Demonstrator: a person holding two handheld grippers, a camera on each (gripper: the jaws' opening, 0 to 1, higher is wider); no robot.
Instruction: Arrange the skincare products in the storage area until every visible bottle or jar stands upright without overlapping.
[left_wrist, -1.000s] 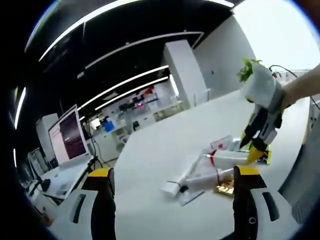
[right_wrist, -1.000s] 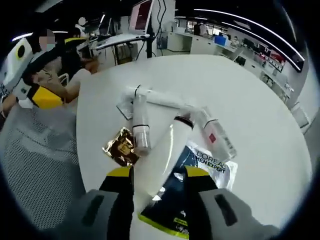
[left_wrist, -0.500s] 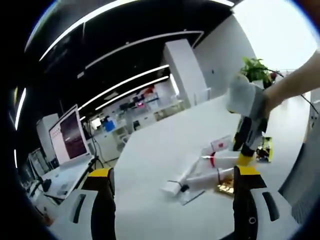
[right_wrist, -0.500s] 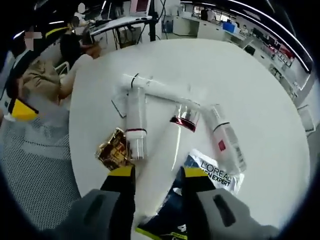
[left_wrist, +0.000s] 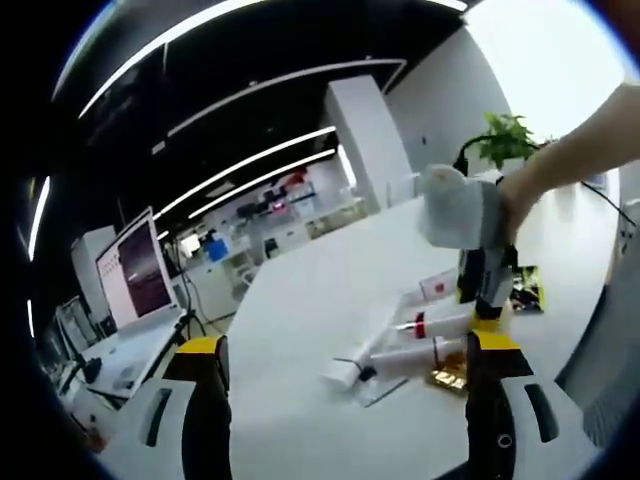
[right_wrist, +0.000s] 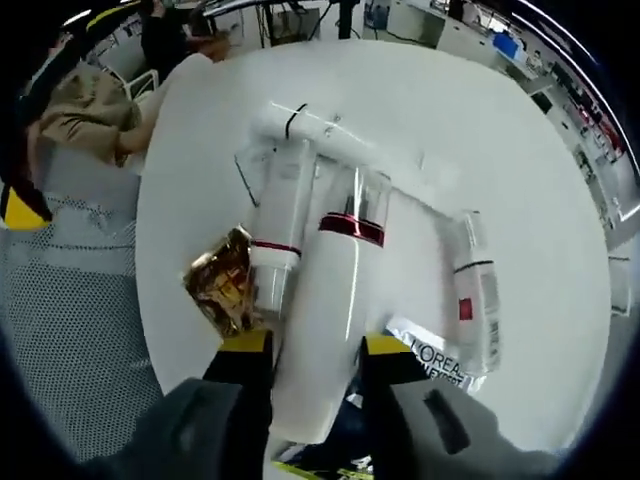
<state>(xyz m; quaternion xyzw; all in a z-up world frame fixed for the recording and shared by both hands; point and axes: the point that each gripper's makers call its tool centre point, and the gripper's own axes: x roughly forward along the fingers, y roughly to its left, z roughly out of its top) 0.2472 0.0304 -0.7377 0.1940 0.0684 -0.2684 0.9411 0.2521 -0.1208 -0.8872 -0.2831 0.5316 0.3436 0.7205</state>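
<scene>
Several white skincare tubes lie in a loose pile on the round white table (right_wrist: 520, 150). My right gripper (right_wrist: 315, 345) is shut on a white tube with a red band (right_wrist: 335, 290), its clear cap pointing away. Beside it lie a tube with a dark band (right_wrist: 277, 215), a long tube (right_wrist: 340, 135) across the back and a red-labelled tube (right_wrist: 478, 290). In the left gripper view the right gripper (left_wrist: 485, 305) comes down onto the red-banded tube (left_wrist: 440, 322). My left gripper (left_wrist: 347, 345) hangs open above the near table edge, apart from the pile.
A gold foil packet (right_wrist: 222, 285) lies left of the tubes, and a dark L'Oreal sachet (right_wrist: 435, 360) under the right jaw. A mesh chair (right_wrist: 70, 320) and a person's sleeve (right_wrist: 85, 110) are past the table's left edge. A monitor (left_wrist: 135, 280) and a plant (left_wrist: 505, 135) stand far off.
The right gripper has moved forward over the pile and tilted to look down on it, still holding the red-banded tube. In the left gripper view it has shifted left. The left gripper has not moved.
</scene>
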